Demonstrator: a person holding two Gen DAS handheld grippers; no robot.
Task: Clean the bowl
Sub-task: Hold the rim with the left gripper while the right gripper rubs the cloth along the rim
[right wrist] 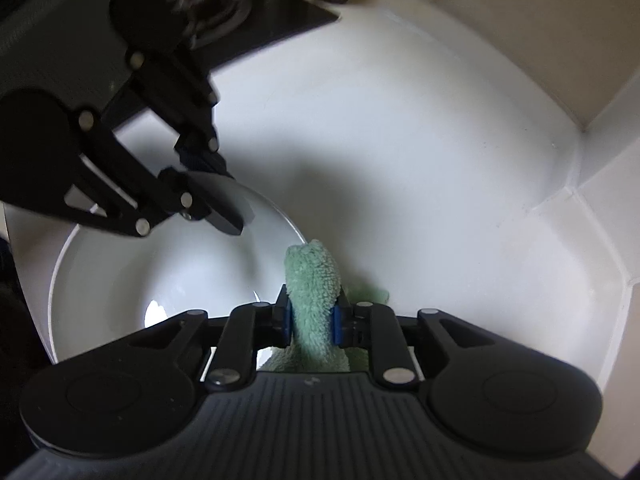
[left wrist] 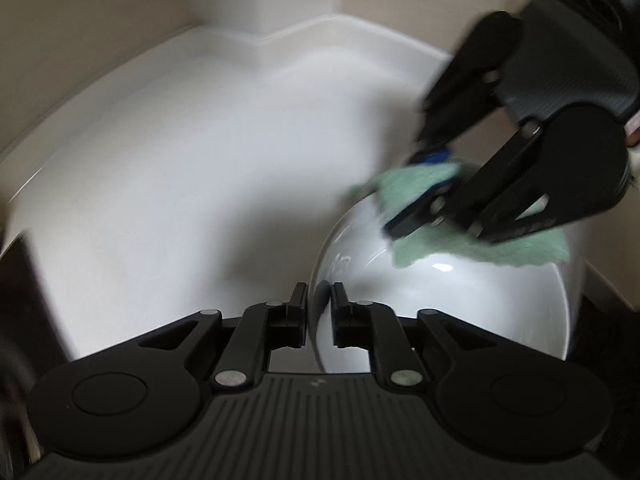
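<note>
White glazed ceramic filled the lower right of the left wrist view: the bowl (left wrist: 460,304) sat on the pale counter (left wrist: 180,184), its near rim passing between the two fingers of the left gripper (left wrist: 319,300). Whether the pads pressed on the rim or only straddled it could not be told through the blur. Across the bowl, the right gripper (left wrist: 412,188) came down steeply from the upper right, its blue-padded jaws pinched on a green cloth (left wrist: 460,240) that lay draped over the far rim and down into the bowl. In the right wrist view, the same cloth (right wrist: 314,300) stood bunched between the right gripper (right wrist: 312,320) pads, held narrow and firm, with its top fold poking up just at the bowl (right wrist: 140,280) rim and a corner trailing onto the counter (right wrist: 420,180) beside it. The left gripper (right wrist: 224,204) reached in from the upper left, pointing steeply downward, one finger inside the bowl wall and the other outside it. A dark stovetop (right wrist: 256,24) lay behind it, well apart from the bowl.
</note>
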